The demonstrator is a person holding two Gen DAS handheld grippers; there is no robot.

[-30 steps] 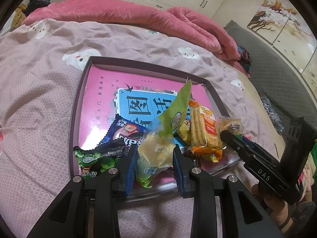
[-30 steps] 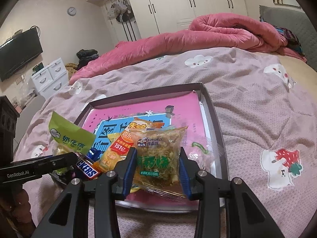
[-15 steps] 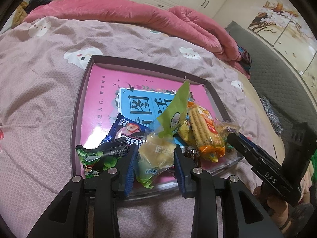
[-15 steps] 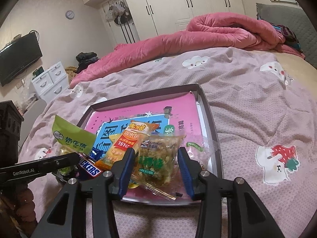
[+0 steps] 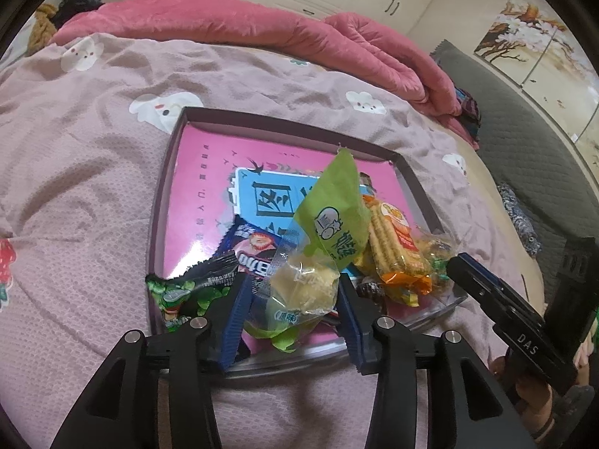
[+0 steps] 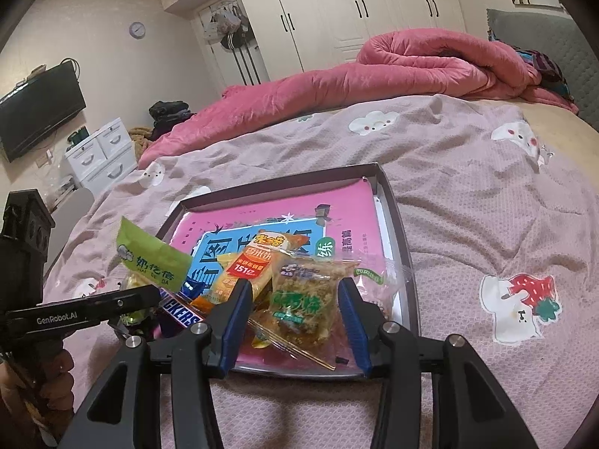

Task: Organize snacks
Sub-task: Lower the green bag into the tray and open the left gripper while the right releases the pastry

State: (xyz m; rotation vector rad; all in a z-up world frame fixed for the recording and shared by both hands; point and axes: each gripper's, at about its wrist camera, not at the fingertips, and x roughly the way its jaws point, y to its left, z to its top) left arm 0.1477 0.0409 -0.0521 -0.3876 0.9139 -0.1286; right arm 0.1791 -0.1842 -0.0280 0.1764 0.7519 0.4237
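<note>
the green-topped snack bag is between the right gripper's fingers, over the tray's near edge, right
Not quite: the green-topped snack bag sits between the left gripper's fingers, as the left wrist view shows. It is over the tray's near edge.

Pink quilt [image 6: 411, 67], wall clock [image 6: 137, 30], television [image 6: 39, 110], white drawers [image 6: 101, 155].

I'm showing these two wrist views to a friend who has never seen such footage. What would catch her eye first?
Probably the heap of bright snack packets crowded into the near end of the pink-lined tray on the bed. Next, the two claws: the left claw frames a green-topped bag of yellow snacks, the right claw a clear packet with green lettering. Behind lies a rumpled pink quilt.
</note>
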